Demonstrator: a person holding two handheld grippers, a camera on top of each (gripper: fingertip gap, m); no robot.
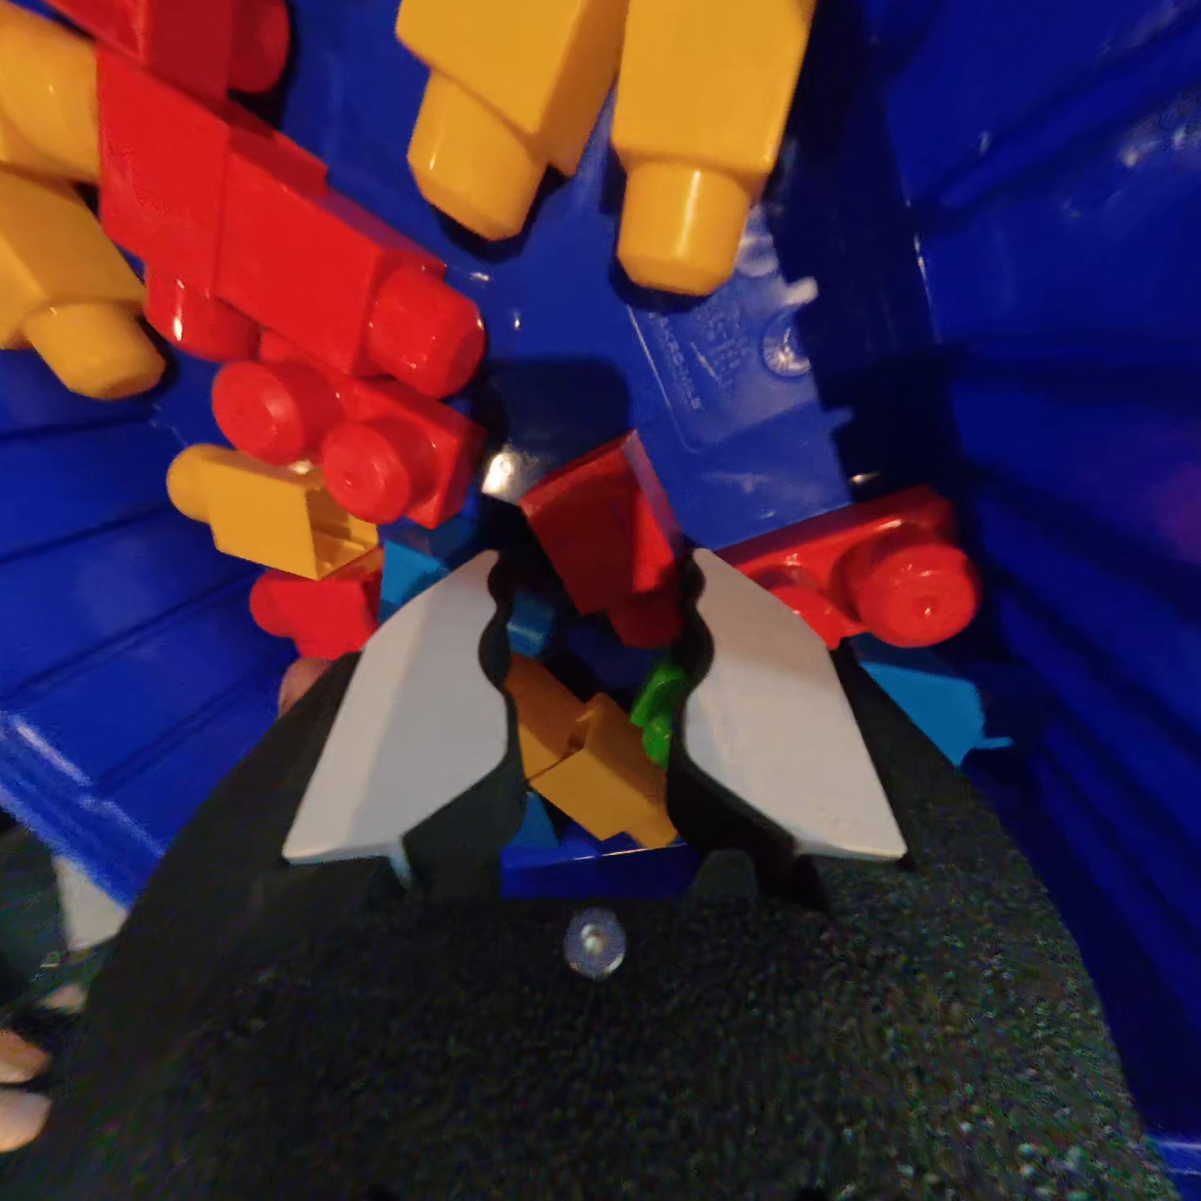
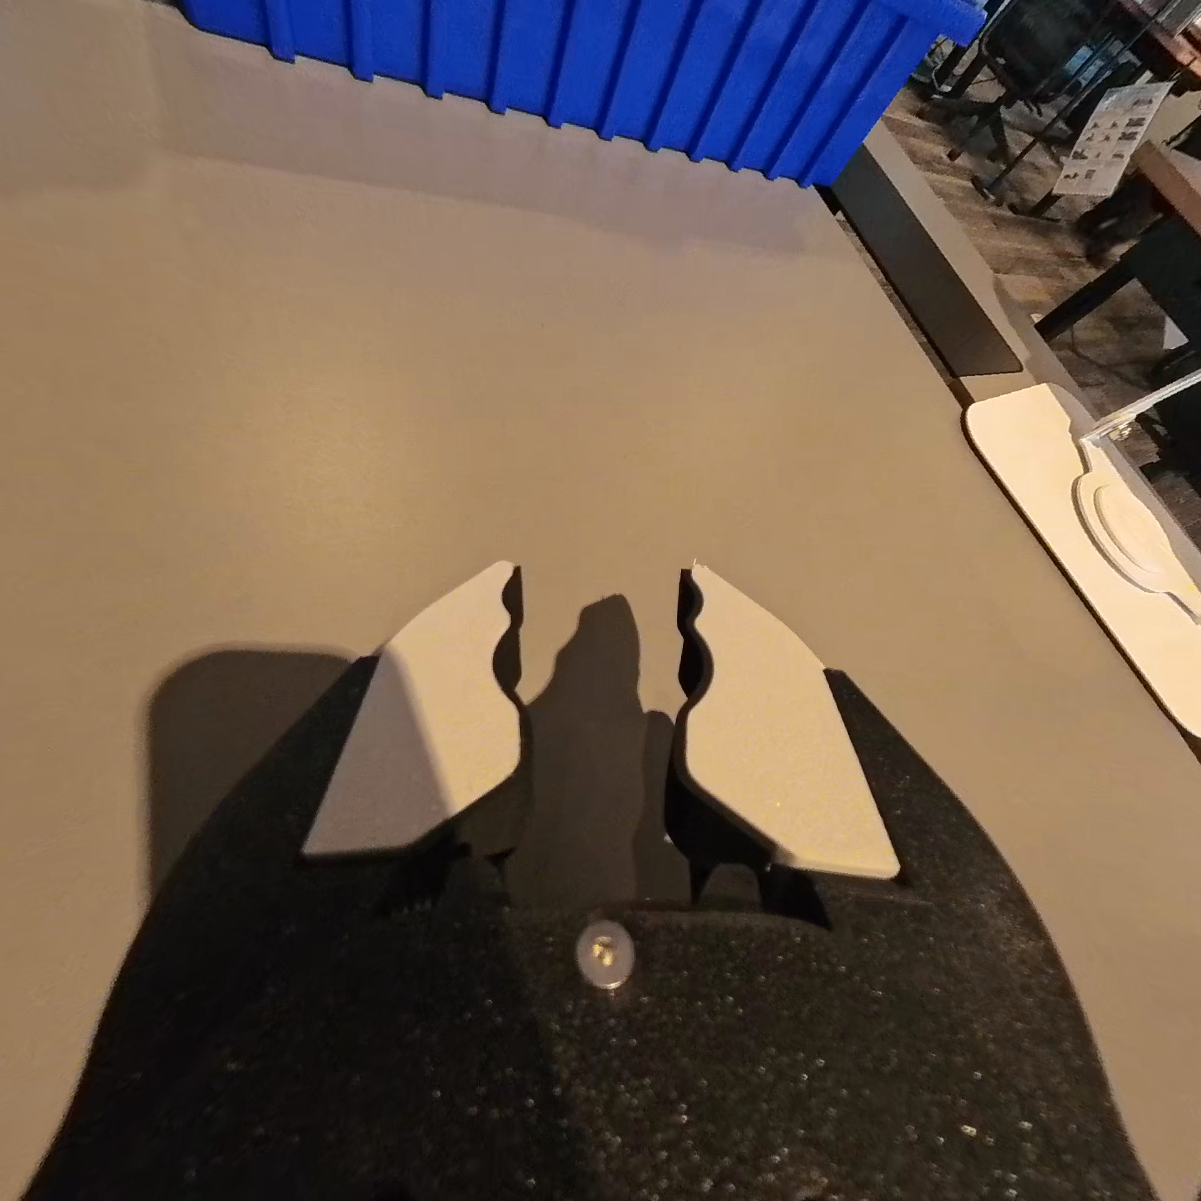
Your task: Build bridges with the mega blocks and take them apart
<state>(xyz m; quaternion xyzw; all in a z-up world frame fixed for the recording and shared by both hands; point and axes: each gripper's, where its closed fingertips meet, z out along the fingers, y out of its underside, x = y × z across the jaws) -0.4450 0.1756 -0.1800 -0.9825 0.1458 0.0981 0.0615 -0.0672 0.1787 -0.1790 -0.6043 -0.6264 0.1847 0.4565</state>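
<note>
Left hand-held gripper (image 1: 594, 572) reached down into the blue bin (image 1: 1040, 325), fingers apart, with a red block (image 1: 601, 526) between the tips. Contact with the pads could not be confirmed; it looked straddled, not yet clamped. The block lay tilted on the heap, long axis running from upper left down to lower right, studs apparently toward the lower end, though that end was hidden. Around it: yellow blocks (image 1: 585, 760) under the fingers, a green piece (image 1: 656, 702) by the right finger, more red blocks (image 1: 292, 260) and yellow ones stacked along the left wall.

Right hand-held gripper (image 2: 599, 572) hung over bare table (image 2: 325, 390), fingers apart, holding nothing, with the bin ahead of it.

Risks, as judged: closing on a tilted face could squirt the block sideways; a finger could snag the green piece or a yellow block; neighbours might lift with it.
</note>
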